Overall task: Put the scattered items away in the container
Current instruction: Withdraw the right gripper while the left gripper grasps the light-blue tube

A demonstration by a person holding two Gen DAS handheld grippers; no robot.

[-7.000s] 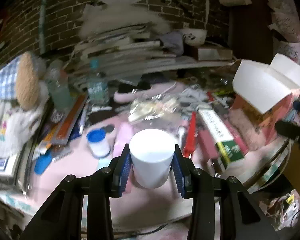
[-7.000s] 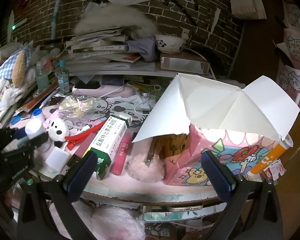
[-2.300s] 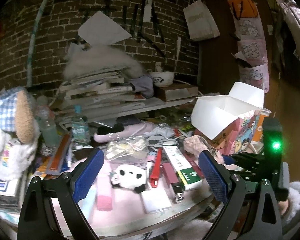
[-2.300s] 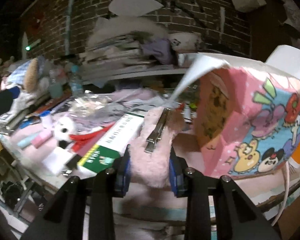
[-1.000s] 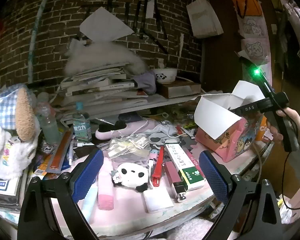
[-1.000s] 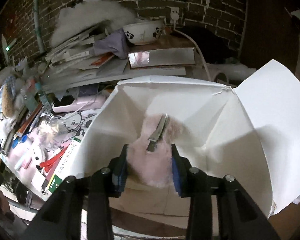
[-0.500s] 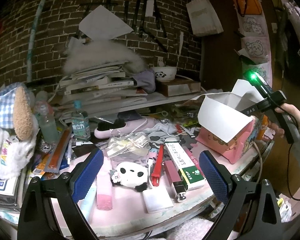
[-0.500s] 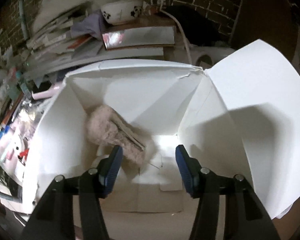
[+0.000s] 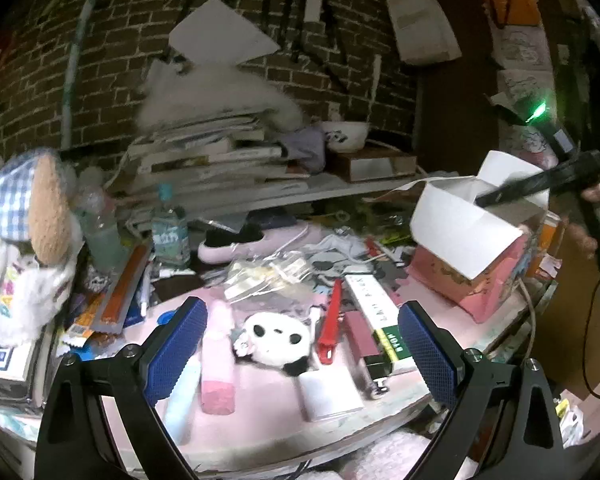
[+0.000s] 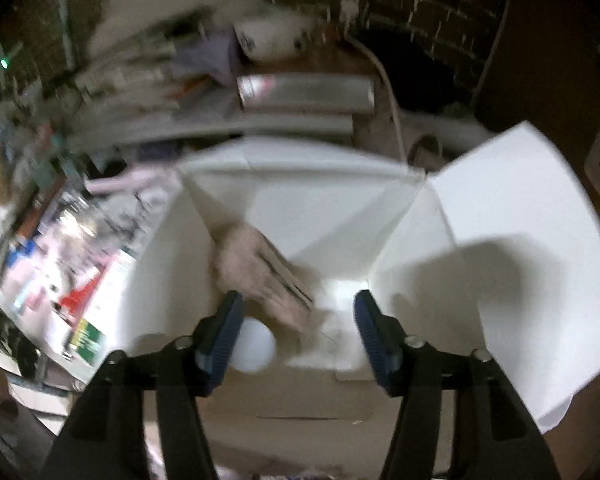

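The pink cartoon box (image 9: pixel 470 284) with white flaps stands at the table's right. In the right wrist view I look down into its white inside (image 10: pixel 380 224). A fluffy pink hair clip (image 10: pixel 260 276) lies inside it beside a white cup (image 10: pixel 254 344). My right gripper (image 10: pixel 298 326) is open and empty above the box. My left gripper (image 9: pixel 300 344) is open and empty above a panda plush (image 9: pixel 276 338), a red clip (image 9: pixel 330 328), a pink tube (image 9: pixel 218 360), a white pad (image 9: pixel 328 394) and a green-and-white carton (image 9: pixel 380 320).
A stack of books (image 9: pixel 212 160) and a panda bowl (image 9: pixel 346 136) fill the shelf behind. Water bottles (image 9: pixel 170 232) and a stuffed toy (image 9: pixel 24 240) stand at the left. A clear plastic bag (image 9: pixel 272 276) and a pink hairbrush (image 9: pixel 252 240) lie mid-table.
My right gripper carried the fluffy pink clip over the box, opened and let it drop inside; it has since risen a little. My left gripper stayed open above the table.
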